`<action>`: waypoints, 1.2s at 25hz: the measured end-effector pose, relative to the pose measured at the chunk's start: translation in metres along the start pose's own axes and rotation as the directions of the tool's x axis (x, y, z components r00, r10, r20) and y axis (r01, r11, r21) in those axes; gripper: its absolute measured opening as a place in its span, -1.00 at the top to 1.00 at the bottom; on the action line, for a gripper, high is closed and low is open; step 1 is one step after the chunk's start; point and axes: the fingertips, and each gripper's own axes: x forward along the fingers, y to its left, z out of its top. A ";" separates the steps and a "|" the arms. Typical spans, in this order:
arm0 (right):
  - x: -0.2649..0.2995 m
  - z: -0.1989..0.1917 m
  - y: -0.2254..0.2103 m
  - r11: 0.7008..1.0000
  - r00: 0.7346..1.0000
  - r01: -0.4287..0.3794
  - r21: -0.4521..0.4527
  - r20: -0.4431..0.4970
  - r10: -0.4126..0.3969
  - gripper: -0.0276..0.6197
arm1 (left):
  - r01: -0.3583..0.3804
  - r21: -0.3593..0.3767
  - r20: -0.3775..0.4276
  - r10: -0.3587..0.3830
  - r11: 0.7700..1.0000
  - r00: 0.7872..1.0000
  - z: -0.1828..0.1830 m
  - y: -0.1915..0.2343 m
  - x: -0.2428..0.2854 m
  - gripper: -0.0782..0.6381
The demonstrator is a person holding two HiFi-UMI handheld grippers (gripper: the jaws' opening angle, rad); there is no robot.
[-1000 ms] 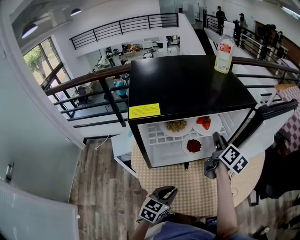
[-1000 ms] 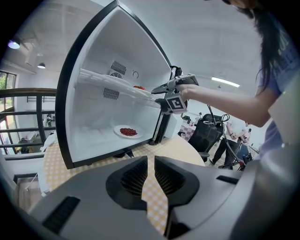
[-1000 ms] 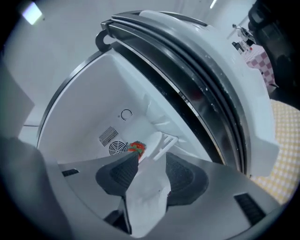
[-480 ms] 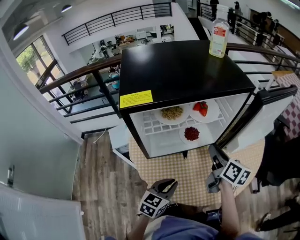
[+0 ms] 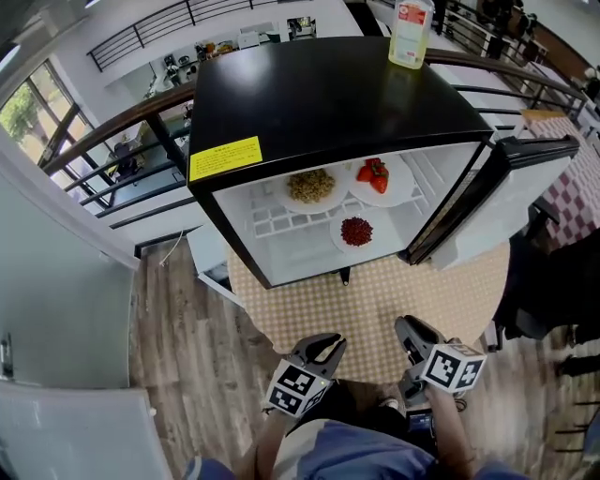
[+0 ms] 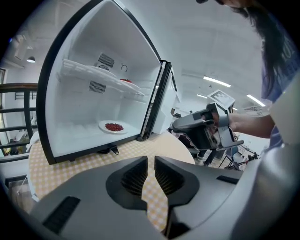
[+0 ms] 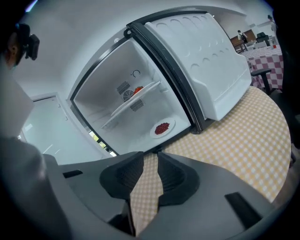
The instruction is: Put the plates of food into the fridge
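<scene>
Compact black-topped fridge (image 5: 328, 94) with white interior, on a round table under yellow-checked cloth (image 5: 375, 309). White-lined door (image 5: 497, 197) swung open to the right.

Three plates already inside:
- white plate with a brownish noodle-like heap (image 5: 312, 187) and white plate with red chunks (image 5: 377, 176), side by side on the white wire shelf
- white plate of small dark-red bits (image 5: 356, 232) below, on the fridge floor near the front edge

Clear plastic bottle with red label (image 5: 411, 28) upright on the fridge top, far right corner.

Left gripper (image 5: 326, 345): low, close to the person's body, over the near edge of the cloth. Well apart from fridge and plates. Jaws a narrow slit apart, holding nothing, only checked cloth visible through the gap.

Right gripper (image 5: 410, 330): near the left one, equally well clear of the plates, aimed at the open fridge. Jaws partly apart, just been closing, nothing between them.

Plate of dark-red bits ahead of both grippers, far beyond the fingertips, no contact.
</scene>
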 end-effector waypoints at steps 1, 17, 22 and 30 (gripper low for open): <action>-0.005 -0.005 0.003 1.000 1.000 0.003 -0.010 -0.021 -0.003 0.60 | -0.002 0.003 0.008 0.002 1.000 1.000 0.003 -0.003 0.000 0.67; -0.117 -0.055 0.005 0.998 0.998 -0.058 0.013 -0.017 0.058 0.67 | -0.035 -0.019 0.043 0.036 0.999 0.998 0.009 -0.106 -0.037 0.67; -0.153 -0.078 0.002 0.998 0.998 -0.055 -0.010 -0.020 0.055 0.67 | -0.023 0.009 0.024 0.023 1.000 0.999 -0.006 -0.146 -0.045 0.67; -0.197 -0.115 -0.002 0.998 0.999 -0.052 -0.022 -0.006 0.052 0.67 | -0.045 0.029 0.008 0.045 0.999 0.999 -0.033 -0.194 -0.077 0.67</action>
